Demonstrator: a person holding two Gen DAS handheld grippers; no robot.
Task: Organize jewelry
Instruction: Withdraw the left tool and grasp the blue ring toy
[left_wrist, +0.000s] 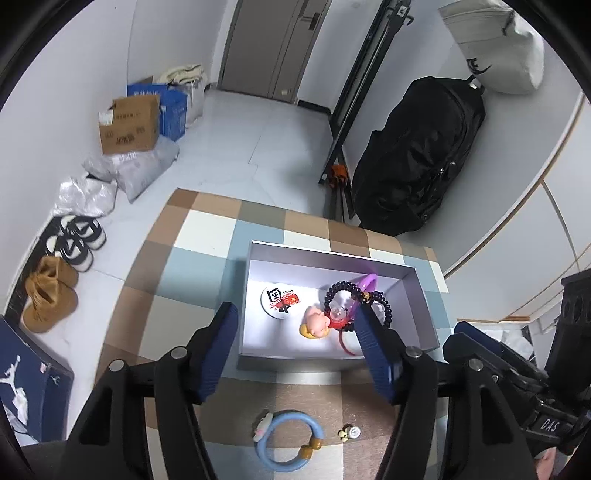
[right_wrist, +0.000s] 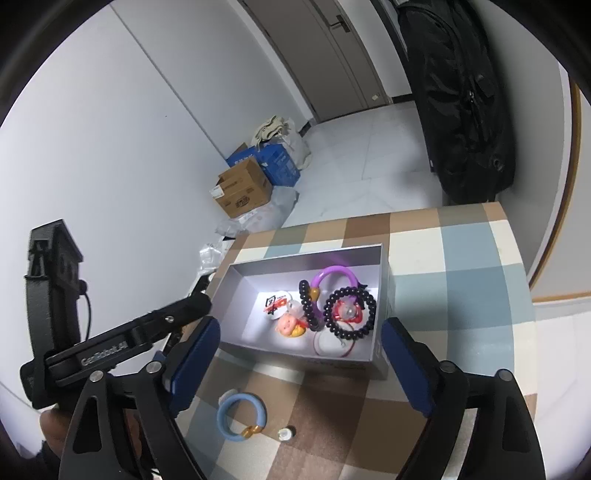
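An open grey box (left_wrist: 314, 266) (right_wrist: 332, 363) stands on the checked table. It holds a white round badge (left_wrist: 281, 301), a pink pig figure (left_wrist: 317, 325), dark bead bracelets (right_wrist: 372, 310), a purple bracelet (right_wrist: 332, 271) and a thin red bangle (left_wrist: 345, 345). In front of the box lie a blue ring bracelet (left_wrist: 295, 415) (right_wrist: 222, 415) and a small bee charm (left_wrist: 347, 432) (right_wrist: 286, 432). My left gripper (left_wrist: 295, 315) hovers open over the box's near side, empty. Above the box's front edge, my right gripper (right_wrist: 301, 325) stands wide open and empty.
The table's checked cloth (left_wrist: 207, 236) ends a little beyond the box. On the floor at the left are cardboard boxes (left_wrist: 127, 123), bags and shoes (left_wrist: 50, 291). A black bag (left_wrist: 421, 155) and a tripod lean at the back right.
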